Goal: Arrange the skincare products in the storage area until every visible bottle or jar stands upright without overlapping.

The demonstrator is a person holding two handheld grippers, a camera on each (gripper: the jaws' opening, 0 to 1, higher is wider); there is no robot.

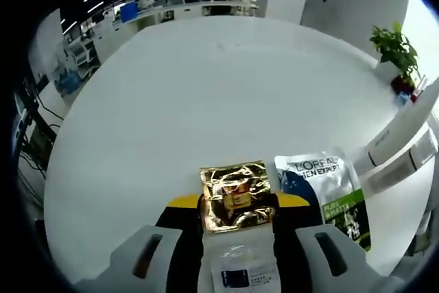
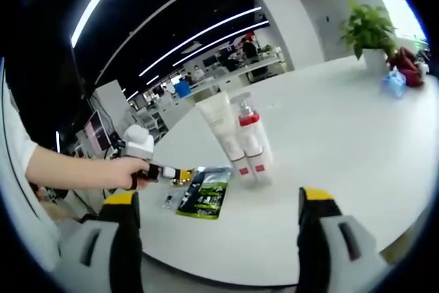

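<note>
left tongs [image 1: 236, 221] clamp gold sachet [image 1: 234, 195]; right tongs [image 2: 216, 214] wide.

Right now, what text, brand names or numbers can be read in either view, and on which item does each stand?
"L'OREAL" on the white sachet, left gripper view.
"MEN EXPERT" below it, first letter partly cut.
Green panel lower on the white sachet: print too small to read.
Gold sachet: glare, nothing legible.
Clear packet between the left gripper jaws: dark label, unreadable.
Tube and bottle, right gripper view: labels too small.

At the bottom of the left gripper view, the gold sachet [image 1: 235, 197] is lying partly hidden between the jaws. The label print on the white tube [image 2: 222, 128] and the red-capped bottle [image 2: 251, 135] is reading too small, center of the right gripper view.
</note>
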